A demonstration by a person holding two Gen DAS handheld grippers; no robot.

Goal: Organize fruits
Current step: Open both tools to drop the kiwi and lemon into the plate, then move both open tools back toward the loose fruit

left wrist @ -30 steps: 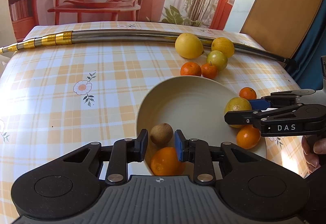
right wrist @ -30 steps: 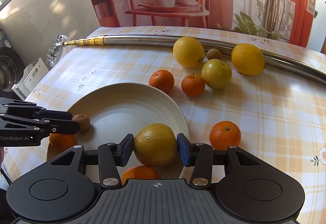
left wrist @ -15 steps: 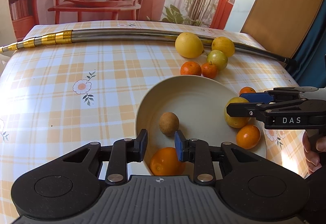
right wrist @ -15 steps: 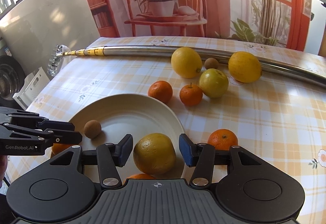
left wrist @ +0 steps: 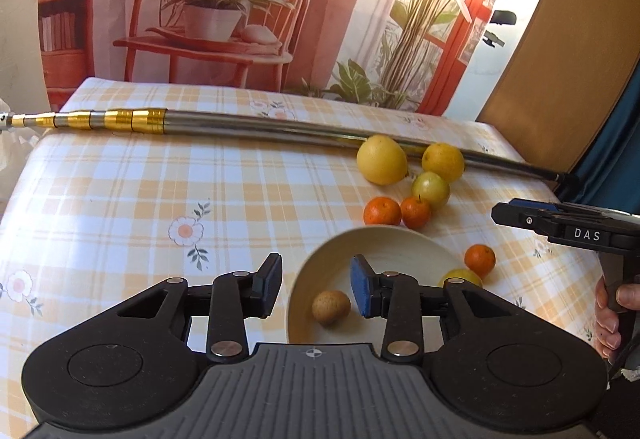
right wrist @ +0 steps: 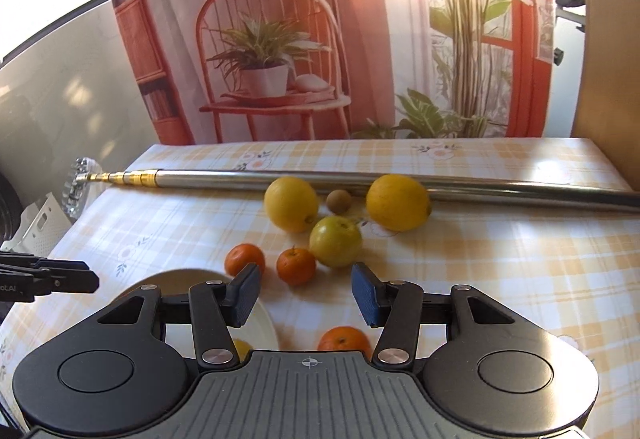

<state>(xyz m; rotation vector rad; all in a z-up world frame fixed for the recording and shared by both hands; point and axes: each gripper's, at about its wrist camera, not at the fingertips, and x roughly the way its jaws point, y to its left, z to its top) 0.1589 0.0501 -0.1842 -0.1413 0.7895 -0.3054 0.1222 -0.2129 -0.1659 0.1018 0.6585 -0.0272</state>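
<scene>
Checked cloth covers the counter (right wrist: 500, 279). Both tongs are held spread & empty: left tongs (left wrist: 316, 285) over the plate (left wrist: 384, 239) rim, right tongs (right wrist: 306, 293) short of loose fruit. Risk: round mandarins (right wrist: 296, 265) w/ glossy skins could be nudged & rolled toward the metal pole (right wrist: 400, 181). A kiwi (left wrist: 330, 306) sits in the plate; lemons (right wrist: 291, 203) lie further out.

Table (right wrist: 500, 279), covered in a yellow-and-white checked cloth with flower prints; a long metal pole (right wrist: 400, 183) with gold-banded end lies across the far side; just before it, two large yellow citrus (right wrist: 291, 203) (right wrist: 398, 202), a small brown kiwi (right wrist: 339, 200) between them, a green-yellow apple (right wrist: 335, 241); nearer, two mandarins (right wrist: 245, 259) (right wrist: 296, 265); a cream plate (left wrist: 384, 239); one mandarin (left wrist: 479, 260) just beside its rim.
</scene>
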